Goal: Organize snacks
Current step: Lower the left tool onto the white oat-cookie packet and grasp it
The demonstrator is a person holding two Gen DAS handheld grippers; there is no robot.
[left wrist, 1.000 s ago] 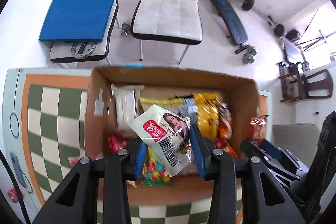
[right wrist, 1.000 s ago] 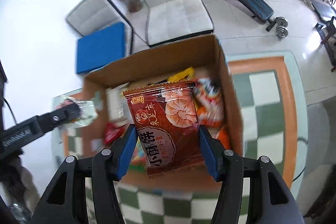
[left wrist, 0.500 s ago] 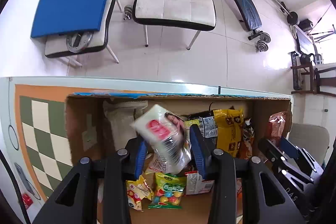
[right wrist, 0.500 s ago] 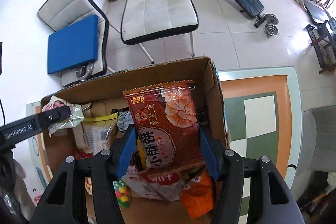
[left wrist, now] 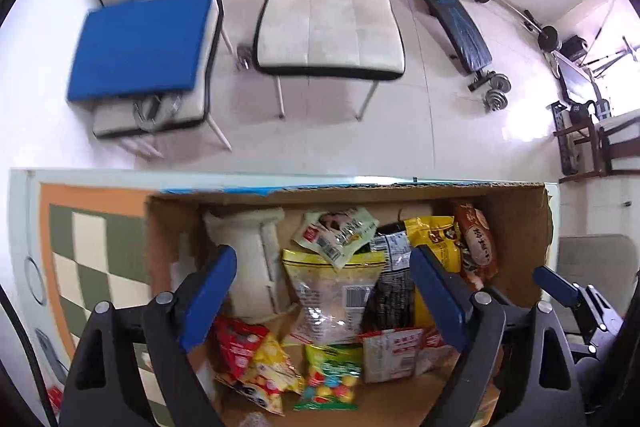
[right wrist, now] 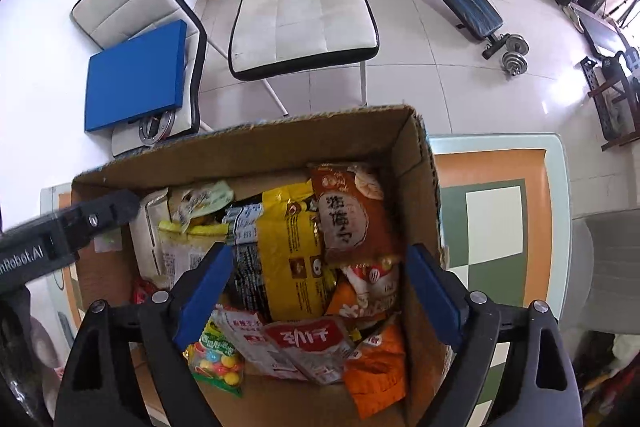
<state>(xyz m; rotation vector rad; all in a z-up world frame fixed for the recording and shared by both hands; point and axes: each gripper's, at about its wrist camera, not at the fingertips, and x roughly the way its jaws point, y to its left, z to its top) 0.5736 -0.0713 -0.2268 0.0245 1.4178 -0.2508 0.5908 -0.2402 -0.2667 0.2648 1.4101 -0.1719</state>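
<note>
Two tools: both hung over the cardboard box (right wrist: 420, 163), pointing down into it, with nothing between their blue pads.
Left tool (left wrist: 322, 291): jaws were opening and already wide; no packet touched either pad.
Right tool (right wrist: 318, 291): jaws were likewise opening, wide and empty; its right pad stood close to the box's right wall.
White packet (left wrist: 338, 229): lay loose at about 12 o'clock from the left tool, tilted, resting on top of the clear bag with the yellow top (left wrist: 334, 291).
Red-brown packet (right wrist: 352, 213): lay at about 12 o'clock from the right tool, toward the far right corner of the box, its long axis running roughly from 12 to 6 o'clock, leaning against the yellow bag (right wrist: 292, 247).
Nearer tool: left for the white packet, right for the red-brown one; both packets looked already stowed, so the likely next move was to lift clear, not to grasp.
Left view only: a pale wrapped roll (left wrist: 254, 263) at 10 o'clock, by the box's left wall.
Right view only: the orange packet (right wrist: 378, 363) at the near right corner, and the checkered desk (right wrist: 496, 211) at 3 o'clock, beyond the box.
</note>
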